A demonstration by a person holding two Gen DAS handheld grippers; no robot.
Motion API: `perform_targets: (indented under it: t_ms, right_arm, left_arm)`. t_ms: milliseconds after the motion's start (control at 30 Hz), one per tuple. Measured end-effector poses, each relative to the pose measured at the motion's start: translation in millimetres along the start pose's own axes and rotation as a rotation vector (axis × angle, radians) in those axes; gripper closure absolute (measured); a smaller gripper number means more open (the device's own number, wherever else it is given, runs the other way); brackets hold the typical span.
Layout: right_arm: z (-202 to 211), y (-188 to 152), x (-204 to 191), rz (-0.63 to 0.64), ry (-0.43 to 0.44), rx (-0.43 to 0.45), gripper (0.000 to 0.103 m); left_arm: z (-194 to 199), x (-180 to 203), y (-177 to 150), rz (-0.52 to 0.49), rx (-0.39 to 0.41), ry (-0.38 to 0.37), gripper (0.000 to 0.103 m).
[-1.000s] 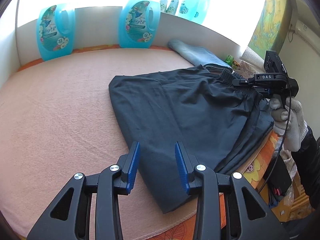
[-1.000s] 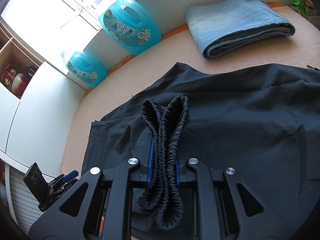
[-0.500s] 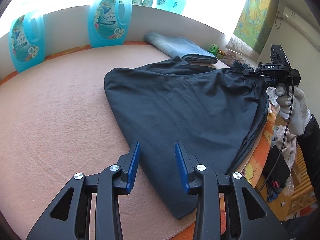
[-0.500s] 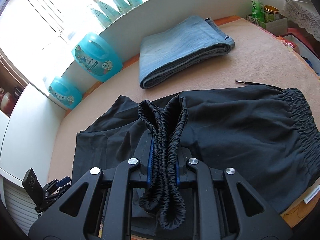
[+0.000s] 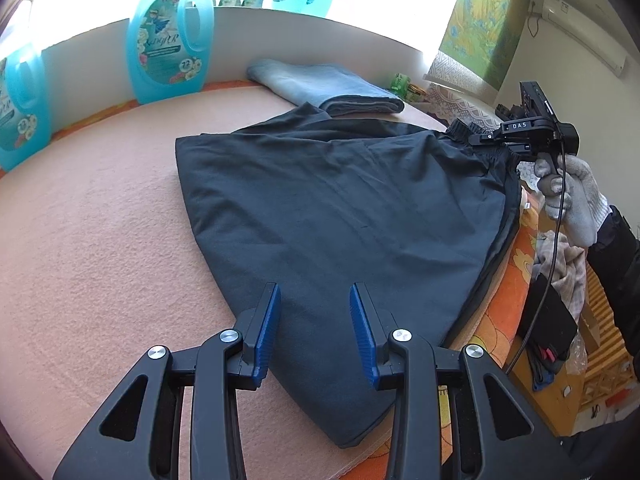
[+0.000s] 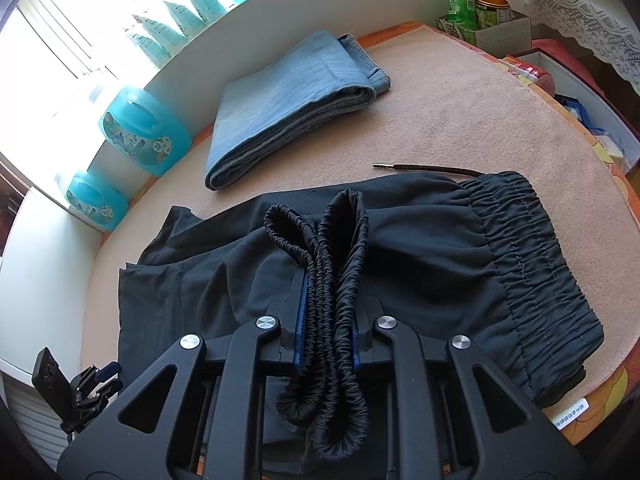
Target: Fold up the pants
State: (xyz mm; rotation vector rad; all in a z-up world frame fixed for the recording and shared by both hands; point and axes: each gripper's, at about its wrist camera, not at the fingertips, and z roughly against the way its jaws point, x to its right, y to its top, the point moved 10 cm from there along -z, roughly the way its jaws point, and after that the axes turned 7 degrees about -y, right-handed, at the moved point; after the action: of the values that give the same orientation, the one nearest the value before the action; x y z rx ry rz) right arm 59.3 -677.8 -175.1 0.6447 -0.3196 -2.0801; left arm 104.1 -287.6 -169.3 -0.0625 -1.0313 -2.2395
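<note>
Black pants (image 5: 340, 208) lie folded over on the peach blanket (image 5: 100, 220). My right gripper (image 6: 326, 280) is shut on the two gathered elastic leg cuffs (image 6: 344, 224) and holds them above the pants, left of the ruffled waistband (image 6: 532, 256). A black drawstring (image 6: 424, 167) pokes out past the waistband. In the left wrist view the right gripper (image 5: 480, 138) sits at the pants' far right corner in a gloved hand (image 5: 568, 192). My left gripper (image 5: 314, 300) is open over the near folded edge, nothing between its blue pads (image 5: 266, 320).
Folded blue jeans (image 6: 288, 104) lie behind the pants. Blue detergent bottles (image 5: 168, 48) stand along the back wall. Boxes and tins (image 6: 480, 16) sit at the far right. The table edge (image 5: 492, 320) drops off on the right, with bags and clutter below.
The right gripper has carried the cuffs across the pants toward the waistband, which has now come into its view. The left gripper has shifted right along the near edge, still open.
</note>
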Motion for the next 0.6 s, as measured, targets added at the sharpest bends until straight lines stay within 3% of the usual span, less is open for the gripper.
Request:
perform_targets:
  t_ms: [133, 167, 200, 267, 467, 600]
  right_arm:
    - [-2, 1, 8, 0.001, 0.017, -0.012, 0.085]
    - [-2, 1, 11, 0.003, -0.003, -0.012, 0.080]
    - [-1, 1, 16, 0.004, -0.038, -0.010, 0.067]
    - [10, 5, 24, -0.003, -0.088, 0.038, 0.057]
    - [46, -1, 22, 0.021, -0.103, 0.145, 0.057]
    - [36, -16, 13, 0.081, -0.138, 0.107, 0.057]
  left_arm:
    - [-9, 3, -2, 0.000, -0.018, -0.014, 0.069]
    - [-11, 4, -3, -0.001, -0.023, -0.016, 0.069]
    - [-13, 6, -4, -0.004, -0.028, -0.020, 0.069]
    - [-14, 8, -5, -0.011, -0.034, -0.022, 0.069]
    - [-17, 8, -4, -0.009, -0.037, -0.031, 0.069]
    - [-18, 8, -5, -0.009, -0.037, -0.036, 0.069]
